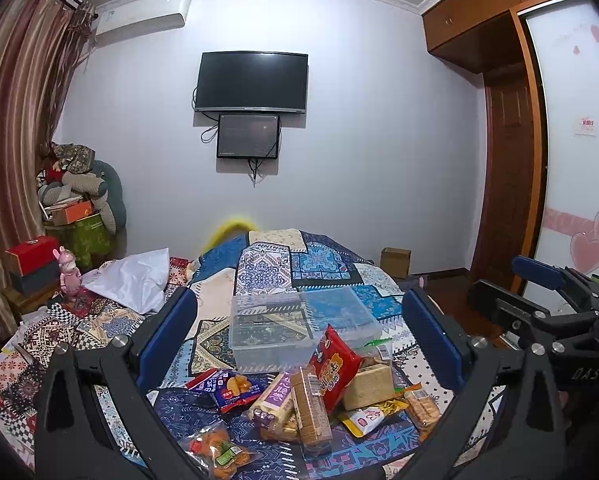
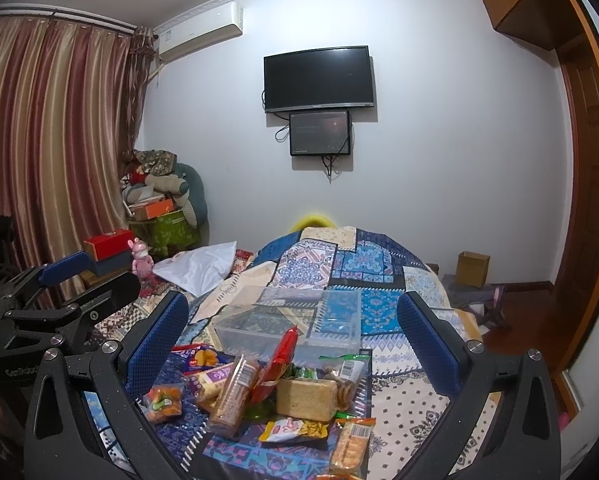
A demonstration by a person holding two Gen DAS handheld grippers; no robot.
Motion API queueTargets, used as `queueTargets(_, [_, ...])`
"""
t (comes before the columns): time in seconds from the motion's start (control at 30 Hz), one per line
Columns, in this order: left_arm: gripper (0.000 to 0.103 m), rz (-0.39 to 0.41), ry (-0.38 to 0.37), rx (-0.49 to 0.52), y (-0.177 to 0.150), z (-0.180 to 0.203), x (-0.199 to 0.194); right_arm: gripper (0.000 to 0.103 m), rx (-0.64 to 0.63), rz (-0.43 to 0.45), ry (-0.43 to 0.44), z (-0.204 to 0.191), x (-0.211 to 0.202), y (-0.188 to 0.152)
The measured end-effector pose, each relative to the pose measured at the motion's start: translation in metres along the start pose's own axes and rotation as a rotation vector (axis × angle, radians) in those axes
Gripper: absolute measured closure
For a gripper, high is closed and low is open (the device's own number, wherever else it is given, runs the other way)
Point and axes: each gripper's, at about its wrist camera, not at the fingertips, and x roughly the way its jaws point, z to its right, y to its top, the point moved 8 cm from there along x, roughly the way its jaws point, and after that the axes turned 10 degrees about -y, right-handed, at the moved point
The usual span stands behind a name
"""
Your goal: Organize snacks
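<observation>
Step in hand looks like the very start: both tools hover over the bed [image 1: 331,264], nothing picked yet. Left hand-held gripper [image 1: 299,340] has its jaws wide apart and empty; right hand-held gripper [image 2: 295,344] likewise spread, holding nothing.

Snack pile [image 1: 311,392] lies on the quilt at 6 o'clock of the clear plastic bin [image 1: 299,324], the nearest packs touching its front wall. The bin looks empty. A red packet [image 1: 333,364] leans upright against it; a tan block [image 1: 367,384] sits at the packet's 3 o'clock, a cracker sleeve [image 1: 309,408] at its 7 o'clock.

Likely next move — pick one pack on top of the heap, probably the red packet or the cracker sleeve, close on it and lift it into the bin. The packs overlap, so a clean single grasp needs care.

Left view shows the right tool at its 3 o'clock edge; right view shows the left tool at 9 o'clock, plus more of the curtain [image 2: 51,140].
</observation>
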Motion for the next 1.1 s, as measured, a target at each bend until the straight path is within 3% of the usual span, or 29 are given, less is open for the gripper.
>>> queueTargets(1.1, [0.0, -0.012, 0.008, -0.007, -0.0011, -0.002, 0.0036, 0.0, 0.006, 0.0, -0.001, 0.0014, -0.0019, 0.0003])
